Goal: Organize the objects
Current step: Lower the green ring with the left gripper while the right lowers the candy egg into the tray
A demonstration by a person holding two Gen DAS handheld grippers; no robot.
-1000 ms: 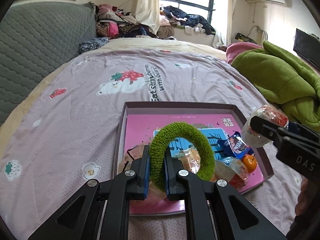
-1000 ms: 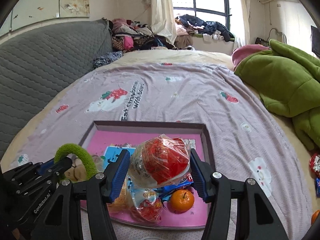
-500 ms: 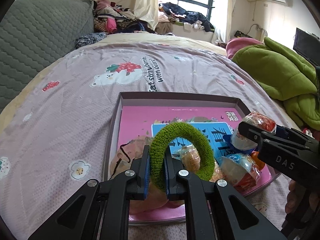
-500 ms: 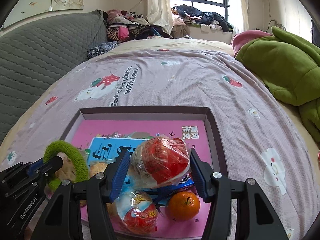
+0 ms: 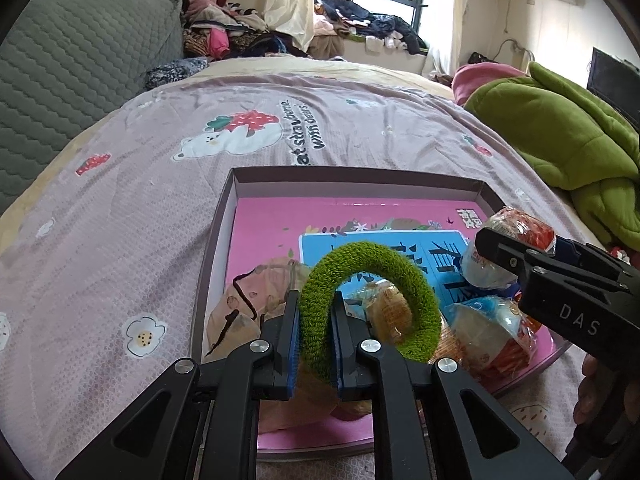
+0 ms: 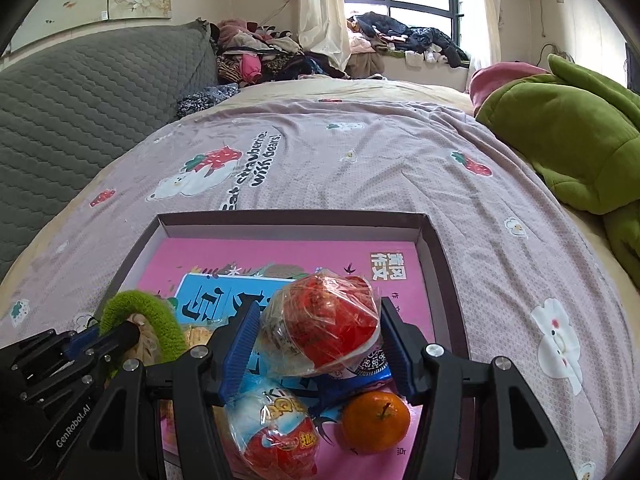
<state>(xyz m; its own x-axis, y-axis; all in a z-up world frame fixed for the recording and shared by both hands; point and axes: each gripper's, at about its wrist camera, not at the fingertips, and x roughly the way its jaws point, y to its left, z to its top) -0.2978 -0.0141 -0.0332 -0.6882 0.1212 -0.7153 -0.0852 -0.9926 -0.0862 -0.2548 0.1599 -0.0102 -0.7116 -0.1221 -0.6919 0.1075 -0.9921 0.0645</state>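
Observation:
My left gripper (image 5: 314, 300) is pinched on a fuzzy green ring (image 5: 400, 272), holding it upright over the near left of the dark-rimmed tray (image 5: 360, 174); its jaws are opening slightly and the pads still touch the ring. Over the tray's near right, my right gripper (image 6: 319, 306) is shut on a clear packet with red contents (image 6: 332, 328). The ring (image 6: 140, 308) and left gripper (image 6: 112, 330) show at the lower left of the right wrist view. In the tray lie a pink and blue book (image 6: 280, 256), an orange (image 6: 376, 420) and wrapped snacks (image 6: 276, 428).
The tray sits on a mauve bedspread (image 5: 120, 220) with strawberry and bear prints. A brown crumpled bag (image 5: 248, 312) lies in the tray's near left corner. A green blanket (image 5: 560, 140) is heaped at the right, a grey quilted headboard (image 5: 72, 80) at the left, clothes at the far end.
Both grippers have sunk toward the tray with their loads, so the tray and its contents look nearer and larger. The grips look unchanged.

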